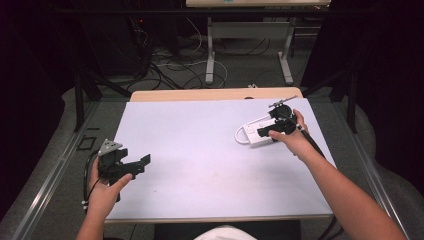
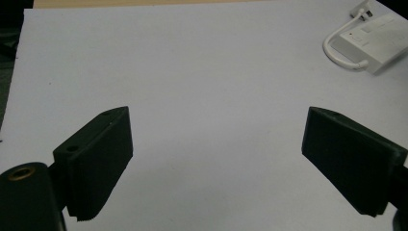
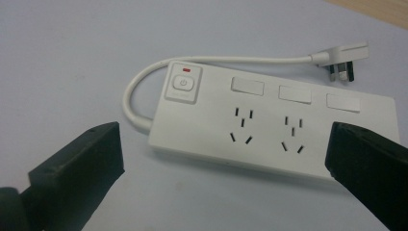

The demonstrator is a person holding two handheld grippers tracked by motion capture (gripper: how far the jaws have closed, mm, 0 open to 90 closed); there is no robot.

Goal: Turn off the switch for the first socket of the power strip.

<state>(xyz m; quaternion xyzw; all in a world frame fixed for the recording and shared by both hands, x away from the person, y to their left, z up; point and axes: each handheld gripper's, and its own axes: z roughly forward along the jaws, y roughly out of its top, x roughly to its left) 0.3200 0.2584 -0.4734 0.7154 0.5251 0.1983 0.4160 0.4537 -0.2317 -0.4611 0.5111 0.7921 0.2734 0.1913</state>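
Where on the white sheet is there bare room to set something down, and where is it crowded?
The middle of the white sheet is bare, between the left gripper and the power strip. The near edge is free too. The far right corner is crowded: the strip, its cord and the right gripper.

White power strip (image 3: 274, 130) with white cord (image 3: 144, 86), white plug (image 3: 341, 55), black socket slots and a small red mark above its switch (image 3: 183, 85). Pale lilac-grey mat (image 1: 200, 150) on a light wood bench (image 1: 215, 94). Both tools (image 1: 142, 161) (image 1: 267, 131) black.
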